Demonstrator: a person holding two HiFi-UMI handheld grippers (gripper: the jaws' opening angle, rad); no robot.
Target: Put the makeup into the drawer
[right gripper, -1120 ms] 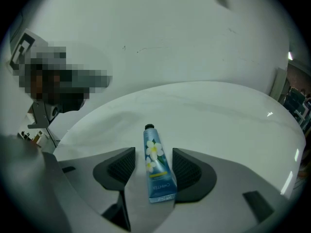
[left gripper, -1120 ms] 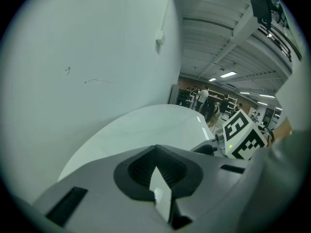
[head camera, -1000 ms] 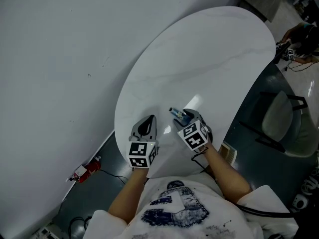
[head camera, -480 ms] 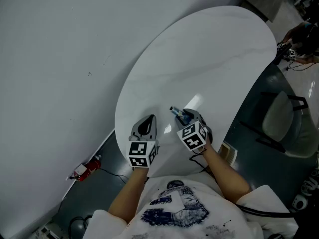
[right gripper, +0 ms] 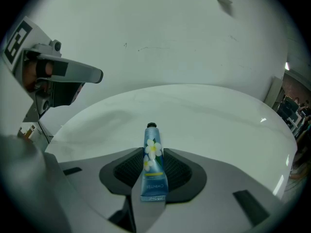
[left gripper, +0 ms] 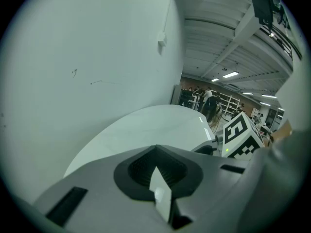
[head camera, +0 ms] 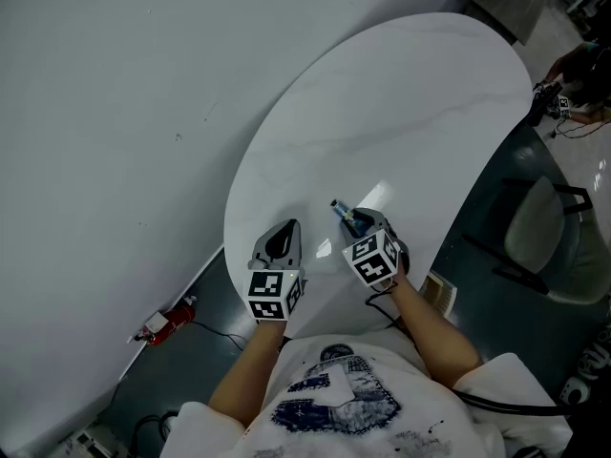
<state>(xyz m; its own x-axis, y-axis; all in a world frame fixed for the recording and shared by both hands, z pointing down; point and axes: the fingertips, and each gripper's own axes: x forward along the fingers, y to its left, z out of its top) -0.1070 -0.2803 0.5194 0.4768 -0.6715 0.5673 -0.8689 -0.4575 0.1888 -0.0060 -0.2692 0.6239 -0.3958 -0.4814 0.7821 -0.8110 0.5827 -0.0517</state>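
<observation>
Smooth, glossy white oval table [head camera: 401, 113], stone-like with faint grey veins and a bright glare near its centre. The makeup tube [right gripper: 154, 154] was shiny blue plastic with a dark cap. The right gripper [right gripper: 153, 174] had matt grey plastic shells and black ribbed pads [right gripper: 128, 172]. The wall [head camera: 115, 113], upper left, was matt and lightly scuffed.

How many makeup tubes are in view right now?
1. A blue flowered tube sits between the jaws of the right gripper, which have just been closing on it, over the white table. No other shows; the grippers could hide one.
</observation>
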